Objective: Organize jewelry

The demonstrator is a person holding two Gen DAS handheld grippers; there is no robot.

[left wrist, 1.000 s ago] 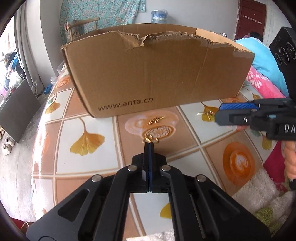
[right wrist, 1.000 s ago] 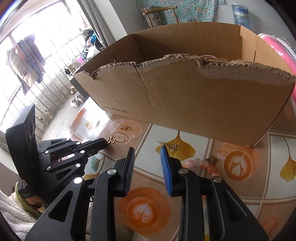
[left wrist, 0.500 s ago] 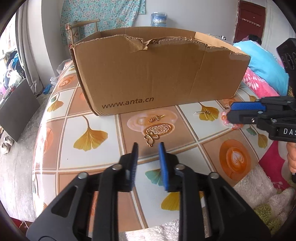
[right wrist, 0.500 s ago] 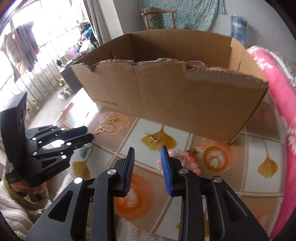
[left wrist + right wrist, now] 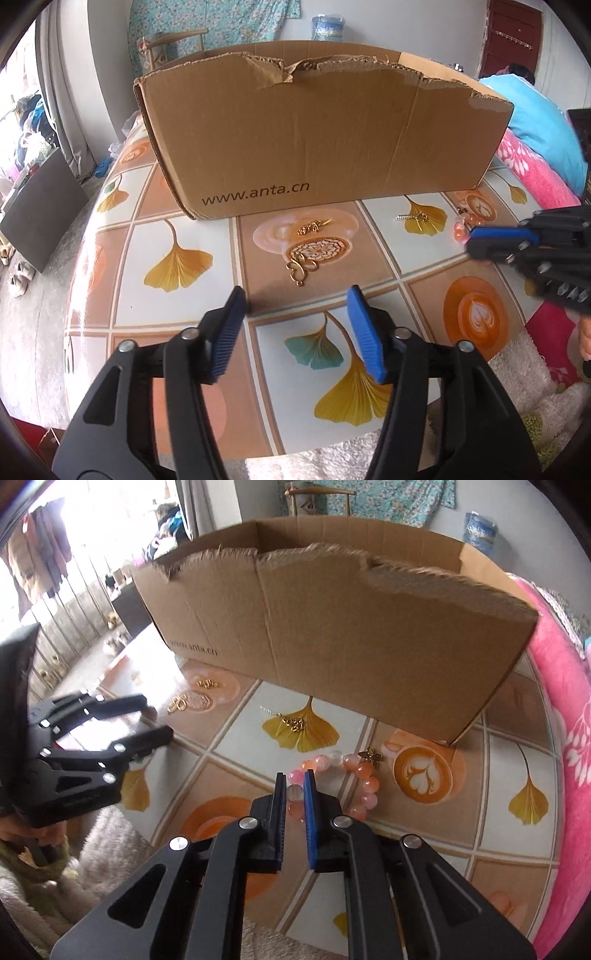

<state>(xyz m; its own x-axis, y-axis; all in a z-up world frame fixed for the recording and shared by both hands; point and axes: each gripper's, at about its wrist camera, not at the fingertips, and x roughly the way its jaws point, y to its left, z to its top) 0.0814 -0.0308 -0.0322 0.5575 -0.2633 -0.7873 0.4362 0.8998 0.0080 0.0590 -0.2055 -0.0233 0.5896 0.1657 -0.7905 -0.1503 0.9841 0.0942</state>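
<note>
My left gripper [image 5: 295, 299] is open and its jaws are still opening, with nothing between them. A gold looped piece [image 5: 301, 267] lies on the tablecloth just past its tips. Farther on are a small gold piece [image 5: 314, 227] and a gold chain piece [image 5: 413, 216]. My right gripper [image 5: 294, 781] points down at a pink bead bracelet [image 5: 354, 764]. Its jaws are closing, with one pale bead of the bracelet pinched between the pads. From the right wrist view, the left gripper [image 5: 147, 720] stands open at the left, near the gold looped piece [image 5: 177, 703]. The chain [image 5: 291, 723] lies on a yellow leaf print.
A big torn cardboard box [image 5: 314, 140] stands across the far side of the table [image 5: 110, 295], open at the top. A pink blanket [image 5: 565, 709] borders the right side. A fluffy white cloth [image 5: 535, 369] lies along the near edge. The floor drops away at the left.
The left gripper let go of the gold looped piece, drew back a little and spread its jaws wide. The right gripper came down onto the bracelet and narrowed its jaws around a bead.
</note>
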